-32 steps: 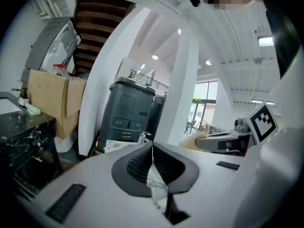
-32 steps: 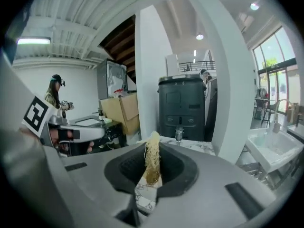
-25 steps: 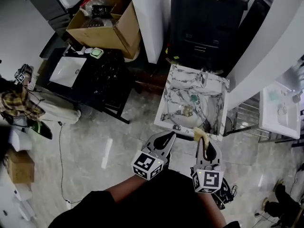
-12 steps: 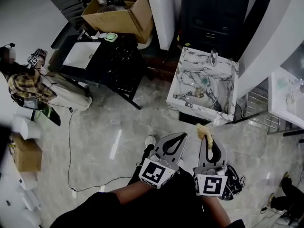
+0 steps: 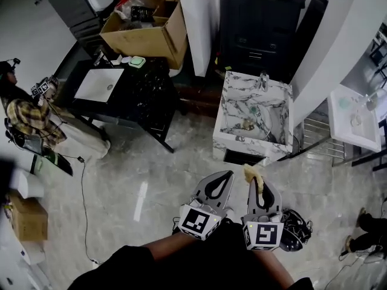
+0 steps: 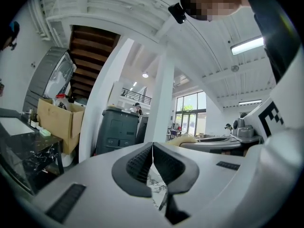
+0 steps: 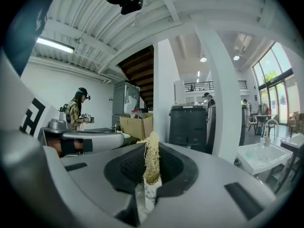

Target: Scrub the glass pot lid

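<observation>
Both grippers hang over the floor, short of a marble sink unit (image 5: pixel 280 139). In its basin lies a round glass pot lid (image 5: pixel 249 124), small and hard to make out. My left gripper (image 5: pixel 226 174) (image 6: pixel 152 148) is shut with nothing between its pads. My right gripper (image 5: pixel 253 177) (image 7: pixel 151 152) is shut on a yellowish fibrous scrubber (image 5: pixel 250 173) (image 7: pixel 151 161), which sticks out past the fingertips. The two grippers are side by side, a small gap apart.
A black counter (image 5: pixel 141 95) with a white basin stands at left, a cardboard box (image 5: pixel 145 32) behind it. A white pillar (image 5: pixel 196 23) and a black cabinet (image 5: pixel 260 26) stand behind the marble unit. A white sink (image 5: pixel 354 125) is at right. A person in plaid (image 5: pixel 24 119) sits far left. Cables (image 5: pixel 296 225) lie by my feet.
The marble sink unit now sits a little farther from the fingertips, with more floor between. Both grippers stay shut, and the scrubber is still held.
</observation>
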Tool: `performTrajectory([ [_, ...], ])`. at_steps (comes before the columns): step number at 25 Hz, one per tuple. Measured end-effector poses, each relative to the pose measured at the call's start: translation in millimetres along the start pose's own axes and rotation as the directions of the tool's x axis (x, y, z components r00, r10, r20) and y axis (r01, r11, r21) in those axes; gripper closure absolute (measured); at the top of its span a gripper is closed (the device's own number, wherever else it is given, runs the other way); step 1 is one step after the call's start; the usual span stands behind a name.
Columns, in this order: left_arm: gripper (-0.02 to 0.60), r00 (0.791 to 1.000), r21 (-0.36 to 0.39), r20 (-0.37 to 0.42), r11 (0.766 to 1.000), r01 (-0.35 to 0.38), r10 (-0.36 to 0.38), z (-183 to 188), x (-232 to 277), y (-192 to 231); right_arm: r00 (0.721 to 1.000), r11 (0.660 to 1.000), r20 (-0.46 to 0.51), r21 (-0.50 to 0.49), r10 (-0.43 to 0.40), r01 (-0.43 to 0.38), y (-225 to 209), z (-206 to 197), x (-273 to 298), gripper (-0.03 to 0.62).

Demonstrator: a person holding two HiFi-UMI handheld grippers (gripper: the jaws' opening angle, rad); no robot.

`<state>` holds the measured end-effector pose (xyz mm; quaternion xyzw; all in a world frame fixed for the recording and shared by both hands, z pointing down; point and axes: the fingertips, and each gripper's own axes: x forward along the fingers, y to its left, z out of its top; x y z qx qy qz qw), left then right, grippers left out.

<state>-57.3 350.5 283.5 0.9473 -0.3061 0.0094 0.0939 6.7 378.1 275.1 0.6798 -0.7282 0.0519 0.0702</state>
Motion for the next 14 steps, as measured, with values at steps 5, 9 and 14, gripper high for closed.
performTrajectory([
  [5, 0.565, 0.998, -0.005, 0.045, 0.999, 0.044, -0.044, 17, -4, 5, 0.998, 0.998, 0.024, -0.039, -0.055, 0.056, 7, 15, -2, 0.533],
  [9, 0.565, 0.995, 0.03, 0.054, 0.996, 0.081, -0.082, 21, -3, 0, 0.995, 0.995, 0.046, -0.047, -0.088, 0.09, 0, 21, -9, 0.533],
  [14, 0.565, 0.993, 0.056, 0.007, 0.991, 0.119, -0.119, 10, -2, -18, 0.995, 0.996, 0.046, -0.012, -0.09, 0.091, -11, 15, -20, 0.533],
])
